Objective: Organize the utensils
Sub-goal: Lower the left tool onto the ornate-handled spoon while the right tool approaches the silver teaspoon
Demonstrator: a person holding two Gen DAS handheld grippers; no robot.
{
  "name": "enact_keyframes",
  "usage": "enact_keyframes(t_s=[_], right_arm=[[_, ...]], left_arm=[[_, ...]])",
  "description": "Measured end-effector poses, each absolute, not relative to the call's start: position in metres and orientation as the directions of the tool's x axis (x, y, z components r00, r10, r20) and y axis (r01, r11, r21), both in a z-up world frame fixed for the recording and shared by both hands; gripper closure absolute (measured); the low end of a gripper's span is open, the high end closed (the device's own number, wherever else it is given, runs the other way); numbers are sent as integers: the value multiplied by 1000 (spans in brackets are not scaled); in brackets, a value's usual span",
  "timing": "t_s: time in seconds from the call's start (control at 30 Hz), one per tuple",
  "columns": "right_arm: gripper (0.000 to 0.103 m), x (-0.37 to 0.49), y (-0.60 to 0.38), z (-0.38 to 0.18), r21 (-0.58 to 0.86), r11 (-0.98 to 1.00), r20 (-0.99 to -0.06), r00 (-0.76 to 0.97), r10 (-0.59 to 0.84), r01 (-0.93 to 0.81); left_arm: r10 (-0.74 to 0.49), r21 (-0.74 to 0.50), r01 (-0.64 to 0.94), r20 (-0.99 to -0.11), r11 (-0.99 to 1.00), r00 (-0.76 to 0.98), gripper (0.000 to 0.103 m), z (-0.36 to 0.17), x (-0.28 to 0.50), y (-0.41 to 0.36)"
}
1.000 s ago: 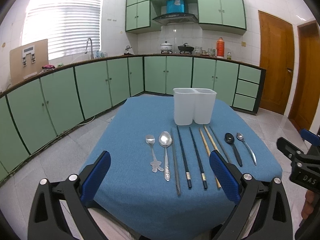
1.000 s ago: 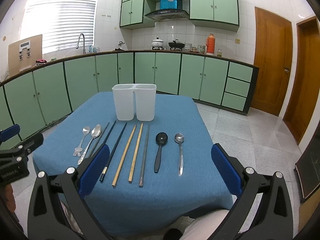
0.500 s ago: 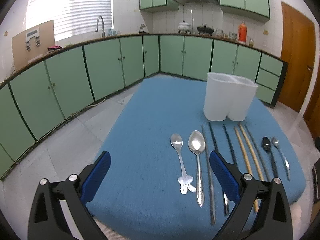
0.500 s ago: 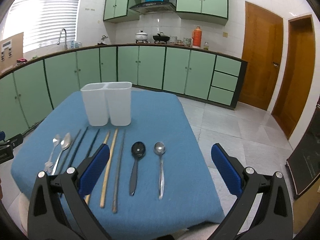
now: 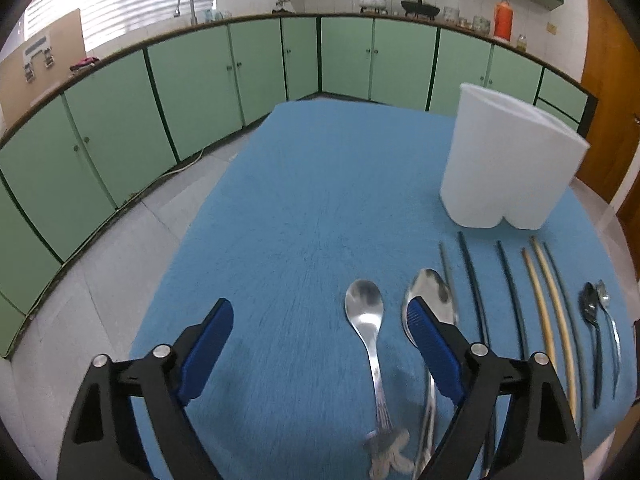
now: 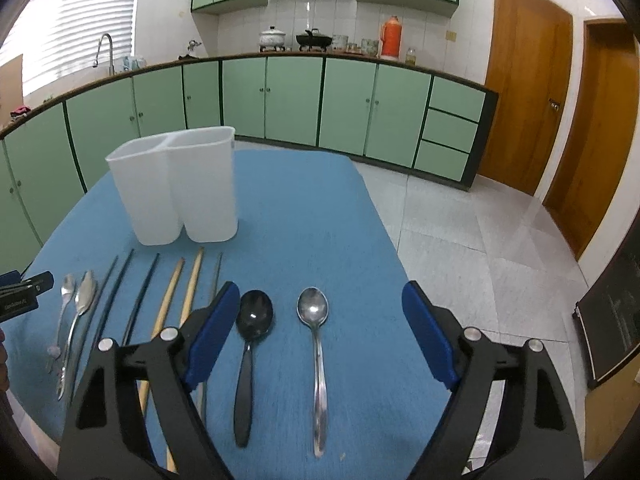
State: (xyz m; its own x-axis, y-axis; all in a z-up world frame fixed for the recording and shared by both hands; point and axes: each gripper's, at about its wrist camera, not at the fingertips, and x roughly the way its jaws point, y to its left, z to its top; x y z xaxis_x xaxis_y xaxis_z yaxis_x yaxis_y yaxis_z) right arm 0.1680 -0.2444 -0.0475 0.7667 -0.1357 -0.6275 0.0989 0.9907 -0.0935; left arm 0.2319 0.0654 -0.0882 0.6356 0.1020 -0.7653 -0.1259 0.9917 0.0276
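A white two-compartment holder (image 5: 508, 160) (image 6: 176, 184) stands on the blue tablecloth. In front of it lie a row of utensils. My left gripper (image 5: 318, 344) is open and low over the cloth; a small silver spoon (image 5: 366, 320) lies between its fingers, and a larger silver spoon (image 5: 432, 292) is partly under its right finger. My right gripper (image 6: 320, 324) is open, with a black spoon (image 6: 252, 320) and a silver spoon (image 6: 314, 316) between its fingers. Black, wooden and grey chopsticks (image 6: 176, 292) (image 5: 548, 296) lie in the middle.
The table (image 5: 320, 184) stands in a kitchen with green cabinets (image 6: 296, 100) along the back. Tiled floor (image 6: 480, 240) lies to the right, with wooden doors (image 6: 524, 96) beyond. The left gripper's tip (image 6: 24, 292) shows at the right wrist view's left edge.
Both grippers have moved forward and down toward the utensil row. The left one now straddles the small silver spoon; the right one now straddles the black and silver spoons.
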Motion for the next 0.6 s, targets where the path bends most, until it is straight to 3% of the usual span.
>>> enact_keyframes(t_s=[0.6], right_arm=[[26, 190, -247, -61, -87, 993, -647, 753, -120, 84]], left_arm=[[91, 19, -133, -820, 991, 565, 27, -117, 272, 70]])
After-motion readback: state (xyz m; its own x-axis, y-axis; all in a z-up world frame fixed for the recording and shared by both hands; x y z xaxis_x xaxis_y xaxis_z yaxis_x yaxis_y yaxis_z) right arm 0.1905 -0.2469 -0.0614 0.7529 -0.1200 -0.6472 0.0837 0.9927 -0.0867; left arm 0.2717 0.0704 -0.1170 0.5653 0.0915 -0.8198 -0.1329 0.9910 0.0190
